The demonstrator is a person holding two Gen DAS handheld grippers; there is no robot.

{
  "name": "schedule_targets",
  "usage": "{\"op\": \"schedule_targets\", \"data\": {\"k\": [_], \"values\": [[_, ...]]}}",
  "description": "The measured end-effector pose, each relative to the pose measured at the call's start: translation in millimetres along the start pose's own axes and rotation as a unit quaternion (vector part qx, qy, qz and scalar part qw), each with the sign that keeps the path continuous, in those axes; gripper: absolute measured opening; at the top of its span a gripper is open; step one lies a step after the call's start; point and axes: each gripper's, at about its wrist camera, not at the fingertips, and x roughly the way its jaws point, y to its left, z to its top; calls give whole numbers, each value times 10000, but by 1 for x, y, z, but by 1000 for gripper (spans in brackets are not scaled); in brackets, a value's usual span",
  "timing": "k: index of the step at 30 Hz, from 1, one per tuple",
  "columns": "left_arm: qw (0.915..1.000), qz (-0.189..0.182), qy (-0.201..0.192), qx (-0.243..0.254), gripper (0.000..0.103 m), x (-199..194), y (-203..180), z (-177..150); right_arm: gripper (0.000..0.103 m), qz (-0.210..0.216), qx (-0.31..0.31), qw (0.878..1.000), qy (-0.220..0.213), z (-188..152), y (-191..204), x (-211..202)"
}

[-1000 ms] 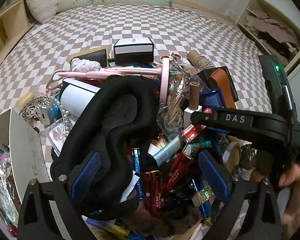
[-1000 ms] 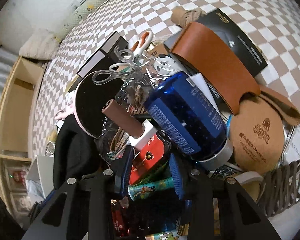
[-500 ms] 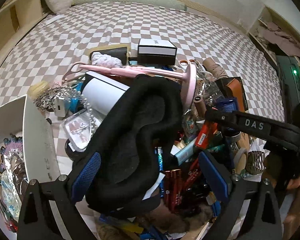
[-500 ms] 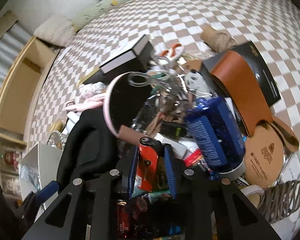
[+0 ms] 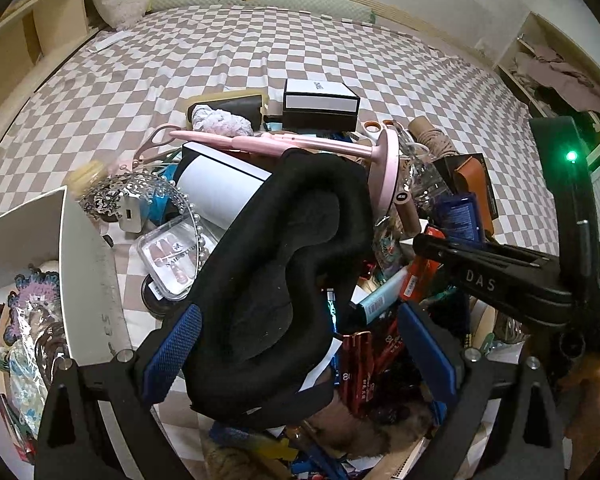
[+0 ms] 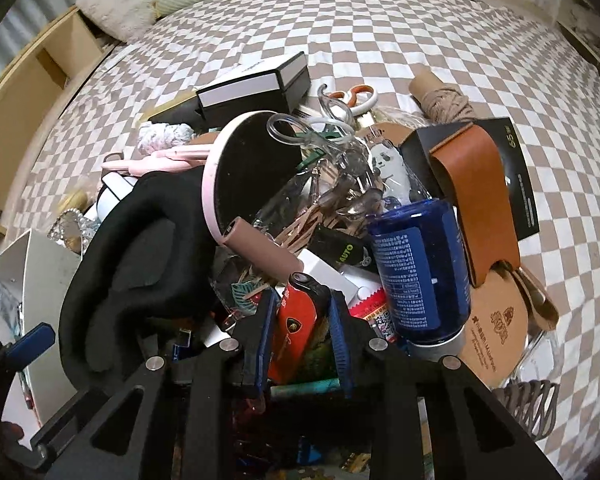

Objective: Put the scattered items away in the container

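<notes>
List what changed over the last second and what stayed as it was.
The right gripper has just been closing and is now clamped on the orange-red lighter with the black cap, which a second ago lay in the pile ahead of its open jaws. The left gripper kept its jaws wide, the black padded eye mask between them.

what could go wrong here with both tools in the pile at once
1. The right tool has just closed on the orange lighter; the brown tube and blue bottle crowd it and may tumble as it lifts.
2. The black eye mask hangs loosely across the left tool, whose pads stand wide, so it could slide off before reaching the white box.
</notes>
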Motion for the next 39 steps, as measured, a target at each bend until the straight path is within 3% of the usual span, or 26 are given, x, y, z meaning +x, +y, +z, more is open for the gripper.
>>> {"op": "schedule_targets", "data": {"k": [5,14,19,31,33,39], "values": [[10000,10,-11,-18,98,0,2,1,22,481,-55,9986,-203,0,10,-17],[10000,-1,14,52,98,0,1,0,22,798,-75,9961,-365,1,24,-30],[9996,-107,106,246,98,3,-8,-2,22,956,118,9944,-445,0,12,-41],[9896,-208,542,1315,97,19,-76,-30,22,1071,678,9908,-480,-7,-34,-61],[9865,-278,607,1498,80,20,-86,-35,22,1092,750,9900,-495,-8,-41,-64],[9748,-327,681,2099,79,23,-114,-51,22,1154,948,9873,-533,-10,-59,-71]]}}
